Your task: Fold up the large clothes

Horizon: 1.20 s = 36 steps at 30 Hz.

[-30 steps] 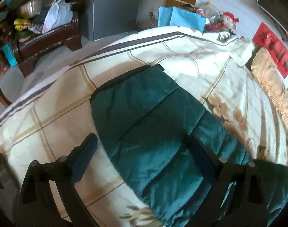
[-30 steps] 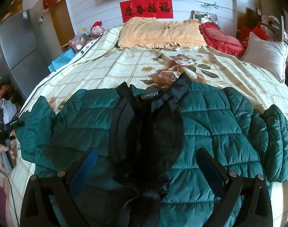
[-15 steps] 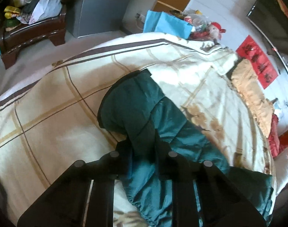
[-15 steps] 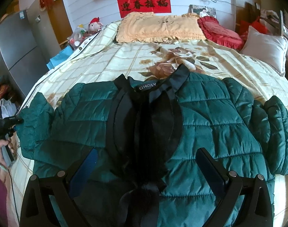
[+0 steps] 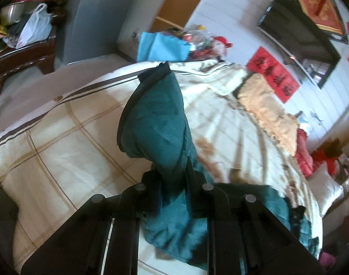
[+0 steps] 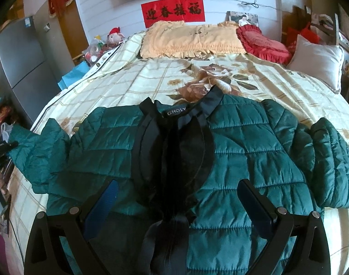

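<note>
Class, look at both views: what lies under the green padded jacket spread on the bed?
Under the green jacket lies the cream checked floral bedspread, showing all round it. The part it covers is hidden. The left gripper holds its sleeve raised.

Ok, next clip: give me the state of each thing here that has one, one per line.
left hand-held gripper: shut on the jacket's sleeve.
right hand-held gripper: open, above the jacket, holding nothing.
green puffer jacket: spread flat on the bed, front open, black lining showing.
sleeve: raised off the bedspread, bunched.
other sleeve: lying folded on the bed.
</note>
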### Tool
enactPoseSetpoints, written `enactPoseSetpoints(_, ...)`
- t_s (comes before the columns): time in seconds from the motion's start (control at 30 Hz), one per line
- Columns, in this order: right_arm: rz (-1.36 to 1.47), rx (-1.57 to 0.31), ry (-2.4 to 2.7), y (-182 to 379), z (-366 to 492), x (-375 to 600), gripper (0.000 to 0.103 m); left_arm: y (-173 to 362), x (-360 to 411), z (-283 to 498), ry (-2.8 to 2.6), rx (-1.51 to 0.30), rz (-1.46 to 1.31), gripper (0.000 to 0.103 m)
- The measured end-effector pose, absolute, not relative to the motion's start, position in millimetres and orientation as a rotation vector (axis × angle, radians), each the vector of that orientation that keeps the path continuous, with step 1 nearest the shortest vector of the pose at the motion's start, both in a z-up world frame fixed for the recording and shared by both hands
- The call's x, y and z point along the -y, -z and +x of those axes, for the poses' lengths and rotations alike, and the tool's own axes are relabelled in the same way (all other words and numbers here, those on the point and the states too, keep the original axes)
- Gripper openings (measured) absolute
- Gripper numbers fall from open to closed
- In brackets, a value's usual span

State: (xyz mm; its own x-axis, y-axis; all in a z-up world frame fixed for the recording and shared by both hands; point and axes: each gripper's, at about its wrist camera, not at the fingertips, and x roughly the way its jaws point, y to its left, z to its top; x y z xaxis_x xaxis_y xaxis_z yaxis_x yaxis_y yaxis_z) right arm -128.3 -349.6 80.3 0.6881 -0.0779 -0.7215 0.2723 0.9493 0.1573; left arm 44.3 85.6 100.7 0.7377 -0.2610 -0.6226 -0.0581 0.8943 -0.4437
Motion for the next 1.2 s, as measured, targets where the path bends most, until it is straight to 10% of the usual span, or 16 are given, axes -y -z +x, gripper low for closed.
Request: enactPoseSetpoints(1.2,0.278,-0.774,0.283,-88.8,-176.5,392.6,0.103,-159.1,57.2,-41.2,0.378,-0.750,-0.254,0.014)
